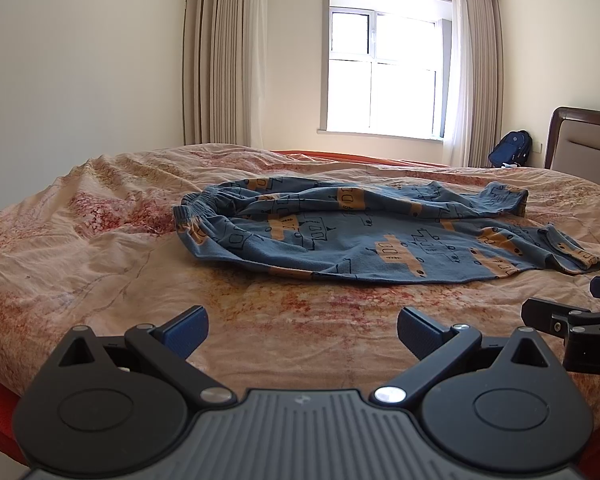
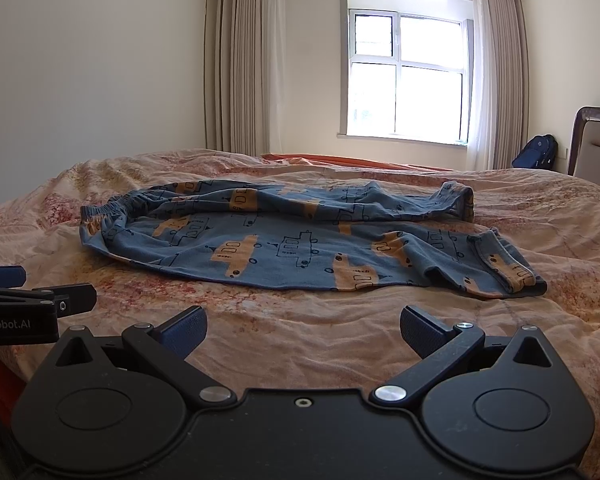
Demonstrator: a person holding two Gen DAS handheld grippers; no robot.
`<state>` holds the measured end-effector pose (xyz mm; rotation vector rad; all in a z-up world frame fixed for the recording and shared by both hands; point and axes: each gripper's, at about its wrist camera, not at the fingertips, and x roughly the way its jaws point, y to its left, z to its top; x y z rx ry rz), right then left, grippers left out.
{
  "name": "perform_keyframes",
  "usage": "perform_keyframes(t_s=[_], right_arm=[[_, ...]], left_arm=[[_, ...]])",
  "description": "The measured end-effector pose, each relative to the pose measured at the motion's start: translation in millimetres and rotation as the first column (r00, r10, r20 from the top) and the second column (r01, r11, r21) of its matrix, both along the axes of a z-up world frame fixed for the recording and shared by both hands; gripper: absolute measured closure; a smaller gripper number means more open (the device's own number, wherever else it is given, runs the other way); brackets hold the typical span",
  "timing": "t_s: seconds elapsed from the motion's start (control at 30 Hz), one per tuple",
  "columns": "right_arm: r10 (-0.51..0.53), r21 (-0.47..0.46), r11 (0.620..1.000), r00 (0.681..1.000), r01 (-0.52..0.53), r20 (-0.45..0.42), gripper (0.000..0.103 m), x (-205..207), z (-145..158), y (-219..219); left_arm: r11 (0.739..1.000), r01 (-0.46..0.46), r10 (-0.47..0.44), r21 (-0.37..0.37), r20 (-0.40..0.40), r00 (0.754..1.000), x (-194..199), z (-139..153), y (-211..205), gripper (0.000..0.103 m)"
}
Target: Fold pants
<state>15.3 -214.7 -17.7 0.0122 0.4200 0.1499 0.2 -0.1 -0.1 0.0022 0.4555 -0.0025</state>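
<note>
Blue pants (image 1: 364,236) with orange vehicle prints lie rumpled across the bed, waistband to the left, leg cuffs to the right. They also show in the right wrist view (image 2: 300,244). My left gripper (image 1: 302,332) is open and empty, hovering over the bedspread short of the pants' near edge. My right gripper (image 2: 302,332) is open and empty too, beside the left one and just as far from the pants. The right gripper's side shows at the right edge of the left wrist view (image 1: 572,320); the left gripper's side shows at the left edge of the right wrist view (image 2: 28,300).
The bed has a wrinkled pink and orange floral cover (image 1: 100,264). A headboard (image 1: 580,140) stands at the far right, with a blue backpack (image 1: 510,150) on the floor by it. A window (image 1: 384,60) with curtains is behind the bed.
</note>
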Motion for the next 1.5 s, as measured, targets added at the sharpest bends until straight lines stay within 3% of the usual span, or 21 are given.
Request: perform_keyframes(t_s=[1.03, 1.5], right_arm=[[0.000, -0.002, 1.000, 1.000, 0.000, -0.002, 0.000, -0.9, 0.3, -0.1], [0.002, -0.004, 1.000, 1.000, -0.002, -0.003, 0.000, -0.9, -3.8, -0.6]], left_arm=[[1.000, 0.010, -0.010, -0.007, -0.005, 1.000, -2.2, 0.0, -5.5, 0.000], [0.999, 0.029, -0.031, -0.033, -0.058, 0.998, 3.2, -3.2, -1.5, 0.000]])
